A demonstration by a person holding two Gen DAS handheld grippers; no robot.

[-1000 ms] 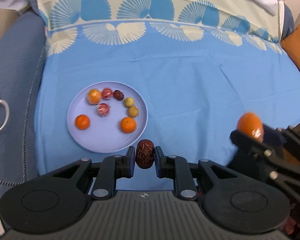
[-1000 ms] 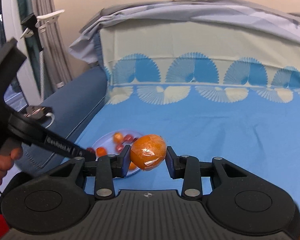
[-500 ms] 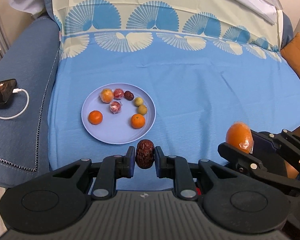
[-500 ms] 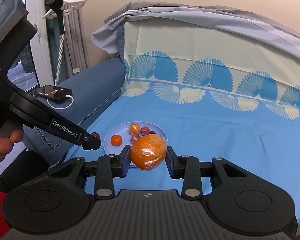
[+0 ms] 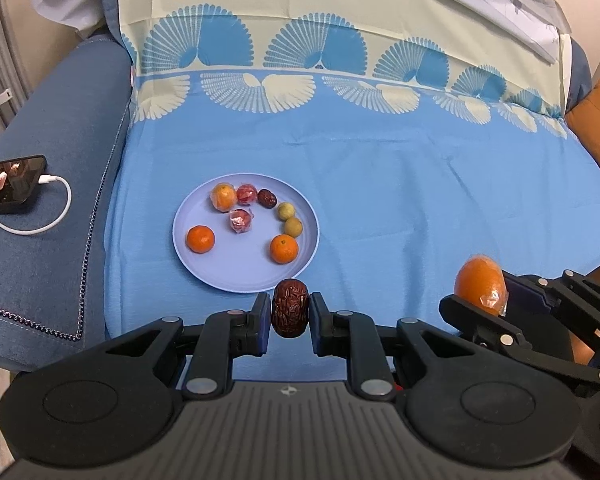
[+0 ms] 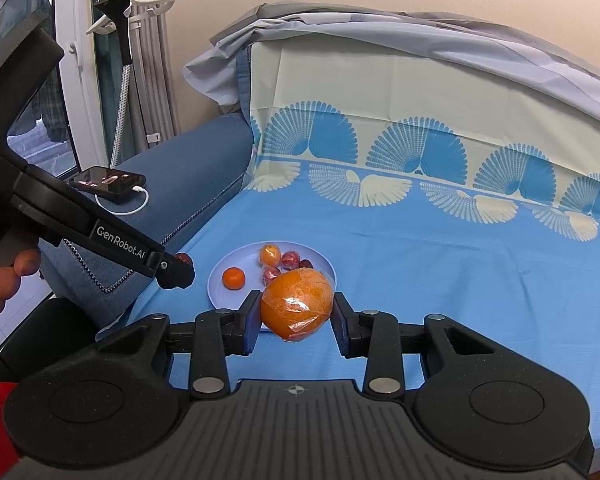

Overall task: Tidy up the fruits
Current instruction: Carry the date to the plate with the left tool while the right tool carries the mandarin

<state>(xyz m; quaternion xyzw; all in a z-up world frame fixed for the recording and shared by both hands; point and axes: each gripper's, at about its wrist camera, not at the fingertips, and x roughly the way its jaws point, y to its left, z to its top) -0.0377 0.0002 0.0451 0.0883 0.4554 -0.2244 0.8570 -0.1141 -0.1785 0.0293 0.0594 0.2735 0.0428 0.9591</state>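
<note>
Change since a second ago: both views have pulled back from the plate (image 5: 204, 268); the phone (image 5: 10, 184) on the armrest now shows fully in the left view and has come into the right view. Fruit on the plate lies as before.
Left gripper (image 5: 290, 314): clamped on a wrinkled dark red date (image 5: 290, 312), held above the near rim of the plate.
Right gripper (image 6: 296, 312): clenched on a large orange in clear wrap (image 6: 298, 304), held above the cloth well to the right of the plate.
Plate contents: two small oranges (image 5: 200, 239), one wrapped orange fruit (image 5: 224, 197), two wrapped red fruits (image 5: 246, 194), one dark date, two yellow-green round fruits (image 5: 286, 211).
Surface: blue cloth (image 5: 399, 200) with a cream border of fan shapes, spread over a blue sofa (image 5: 56, 140).
Armrest: phone with screen lit, white cable (image 5: 52, 216) plugged in.
Room: beige wall; grey curtain (image 6: 152, 60) and a black-headed stand at the window; orange cushion (image 5: 599, 120) at the far right.
Person: a hand (image 6: 0, 284) on the left gripper's handle.
</note>
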